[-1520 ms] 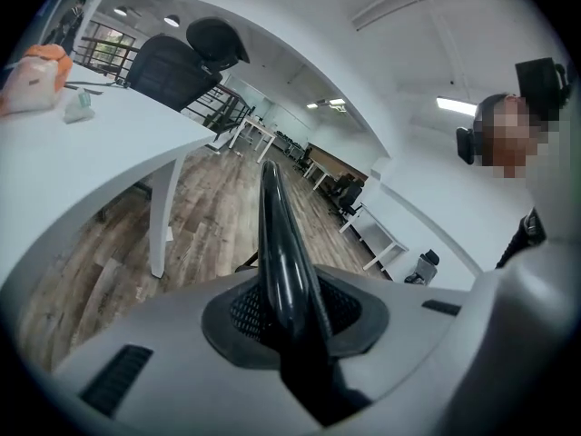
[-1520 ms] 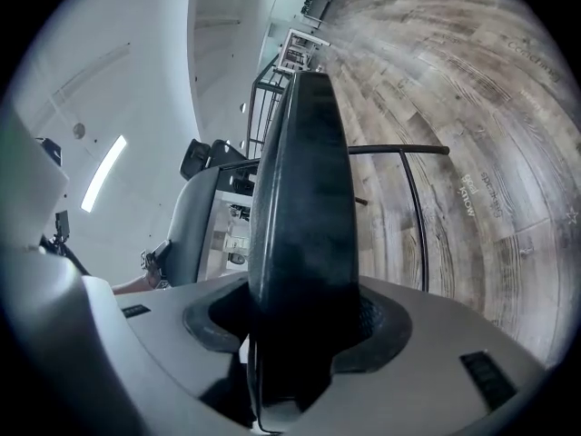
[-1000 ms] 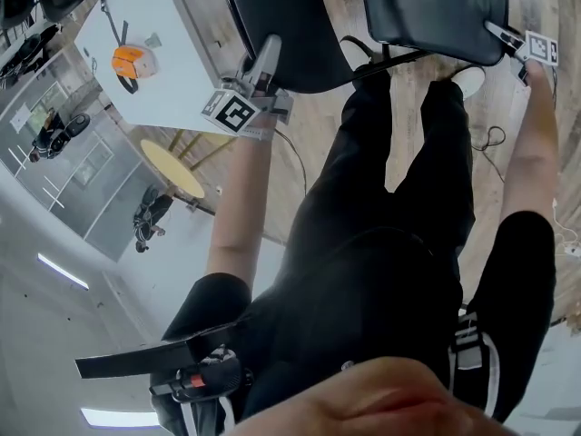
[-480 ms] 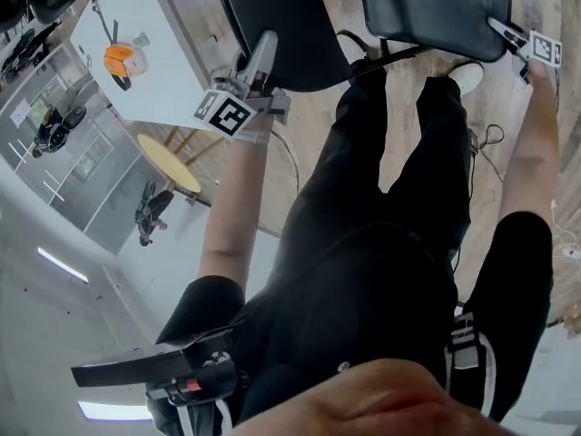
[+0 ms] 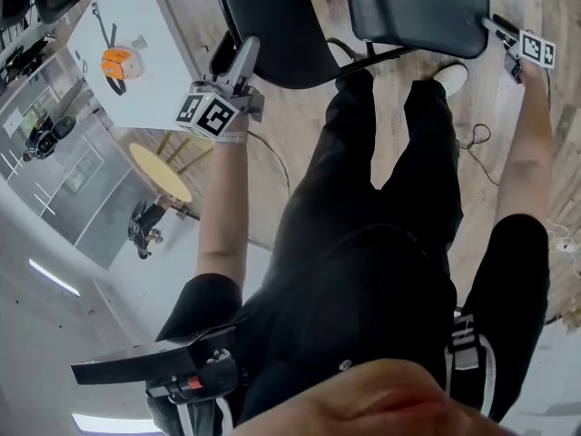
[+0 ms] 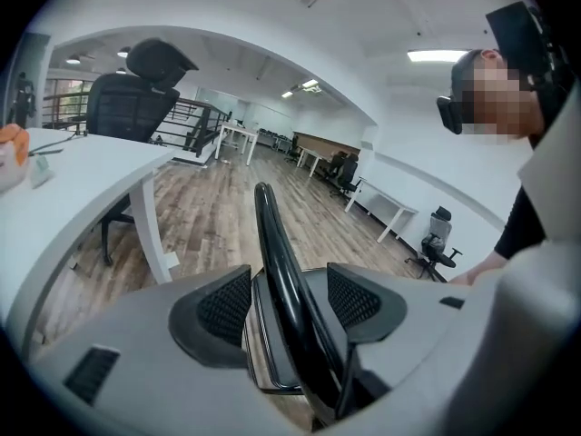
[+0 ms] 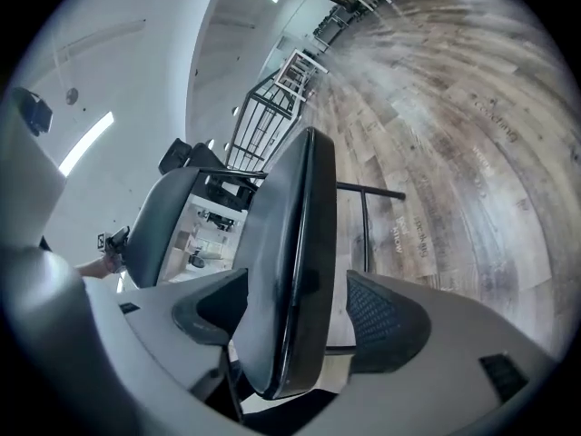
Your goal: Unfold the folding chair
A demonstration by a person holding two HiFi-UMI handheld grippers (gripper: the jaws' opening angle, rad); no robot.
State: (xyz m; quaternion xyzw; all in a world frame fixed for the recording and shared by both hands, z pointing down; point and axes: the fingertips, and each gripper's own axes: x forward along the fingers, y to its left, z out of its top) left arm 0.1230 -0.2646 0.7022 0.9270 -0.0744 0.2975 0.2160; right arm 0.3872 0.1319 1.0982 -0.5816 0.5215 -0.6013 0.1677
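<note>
Both grippers opening around the folding chair (image 5: 418, 7)

Nearest you, your left gripper (image 6: 290, 300) has its jaws opening, with the thin edge of the chair's left panel (image 6: 277, 252) between them and a gap at both pads. Your right gripper (image 7: 300, 312) is opening round the thicker right panel (image 7: 290, 243), clear of one pad and close beside the other. Each edge runs straight ahead along its jaws, so backing out along that line looks cleanest. The chair stands just beyond your legs. The marker cube (image 5: 207, 114) shows only square patterns, and print on the far floorboards (image 7: 454, 134) is unreadable.
</note>
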